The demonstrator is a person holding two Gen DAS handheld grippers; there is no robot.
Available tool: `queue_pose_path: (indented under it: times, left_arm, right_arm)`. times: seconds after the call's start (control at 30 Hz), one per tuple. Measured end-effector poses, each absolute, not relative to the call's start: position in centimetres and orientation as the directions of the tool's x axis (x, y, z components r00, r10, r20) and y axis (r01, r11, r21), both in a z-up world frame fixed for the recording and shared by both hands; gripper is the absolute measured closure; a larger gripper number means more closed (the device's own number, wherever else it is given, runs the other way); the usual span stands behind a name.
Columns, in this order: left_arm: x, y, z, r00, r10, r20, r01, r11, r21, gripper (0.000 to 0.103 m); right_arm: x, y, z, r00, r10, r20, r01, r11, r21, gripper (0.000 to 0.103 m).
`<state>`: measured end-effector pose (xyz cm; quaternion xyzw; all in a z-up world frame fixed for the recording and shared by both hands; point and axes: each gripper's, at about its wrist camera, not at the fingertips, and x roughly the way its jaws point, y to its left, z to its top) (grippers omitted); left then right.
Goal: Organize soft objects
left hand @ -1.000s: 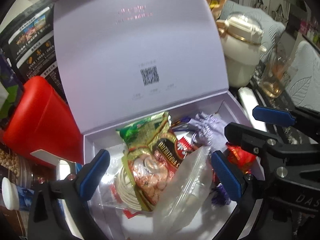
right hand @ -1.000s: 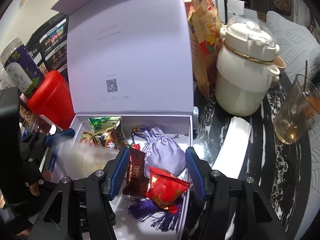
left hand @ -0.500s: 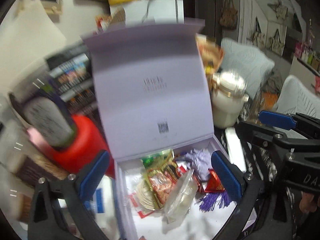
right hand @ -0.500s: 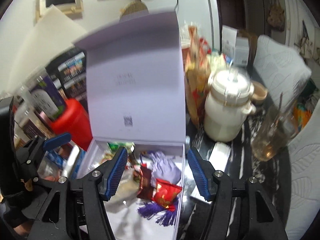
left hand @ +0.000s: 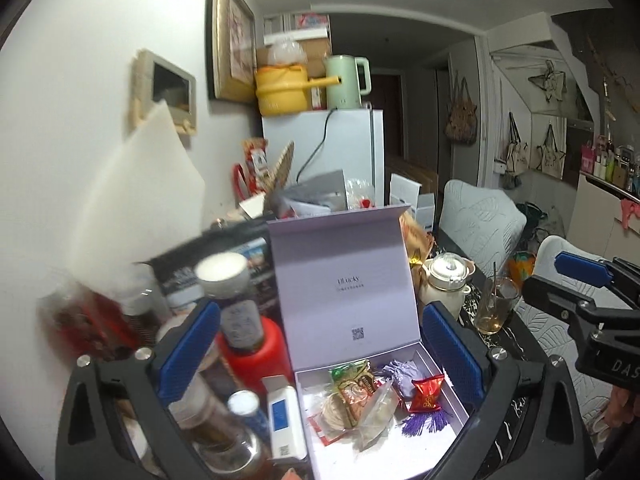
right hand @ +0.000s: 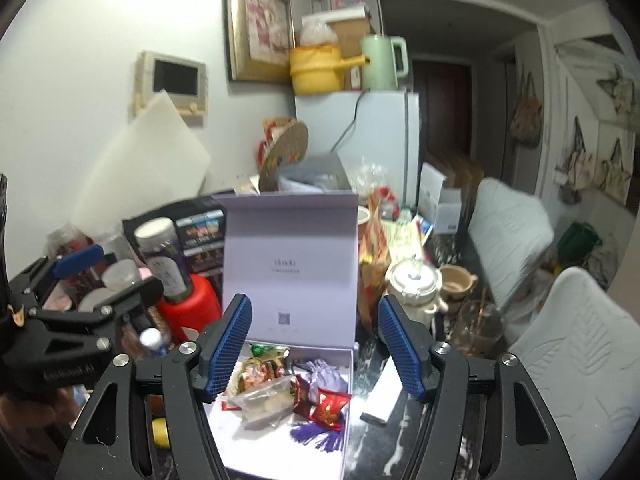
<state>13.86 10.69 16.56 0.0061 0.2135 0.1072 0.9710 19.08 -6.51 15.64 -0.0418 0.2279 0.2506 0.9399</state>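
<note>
From the left wrist, the left gripper (left hand: 320, 354) spreads its ribbed blue pads wide and empty above the lilac cardboard box (left hand: 456, 390) holding crinkly snack packets (left hand: 354, 386), while the right wrist shows the right gripper (right hand: 316, 346) equally wide over a satin pouch (right hand: 326, 376) inside.

We see a white wall (left hand: 80, 100) with a framed picture (left hand: 232, 36), a fridge (left hand: 340, 152), and padded chairs (right hand: 580, 360).
</note>
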Motion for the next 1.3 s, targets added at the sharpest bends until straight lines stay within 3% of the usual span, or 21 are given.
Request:
queue_pose_path:
  times: [0.13, 0.2, 0.4, 0.97, 1.3]
  left_arm:
    - [10.7, 10.2, 17.4, 0.893, 0.217, -0.393, -0.204, 0.976, 0.075, 0.000]
    - [8.9, 10.1, 17.4, 0.899, 0.202, -0.390, -0.190, 0.979, 0.069, 0.000]
    - [4.9, 9.7, 15.6, 0.890, 0.156, -0.428, -0.153, 0.987, 0.041, 0.000]
    - [-0.7, 7.5, 5.6, 0.840, 0.071, -0.538, -0.085, 0.996, -0.001, 0.000]
    - [-0.8, 7.6, 2.6, 0.794, 0.053, -0.605, -0.085, 0.996, -0.025, 0.000]
  right_arm:
    - [15.7, -6.8, 16.9, 0.793, 0.446, -0.415, -0.481, 0.877, 0.023, 0.036]
    - [14.1, -6.9, 17.3, 0.805, 0.432, -0.406, -0.467, 0.884, 0.014, 0.030]
    - [9.1, -7.1, 16.6, 0.834, 0.399, -0.382, -0.433, 0.901, -0.003, 0.029]
    - [1.2, -10.0, 6.6, 0.826, 0.298, -0.479, -0.298, 0.952, 0.078, 0.026]
    - [-0.3, -10.7, 3.3, 0.799, 0.284, -0.530, -0.276, 0.956, 0.096, 0.026]
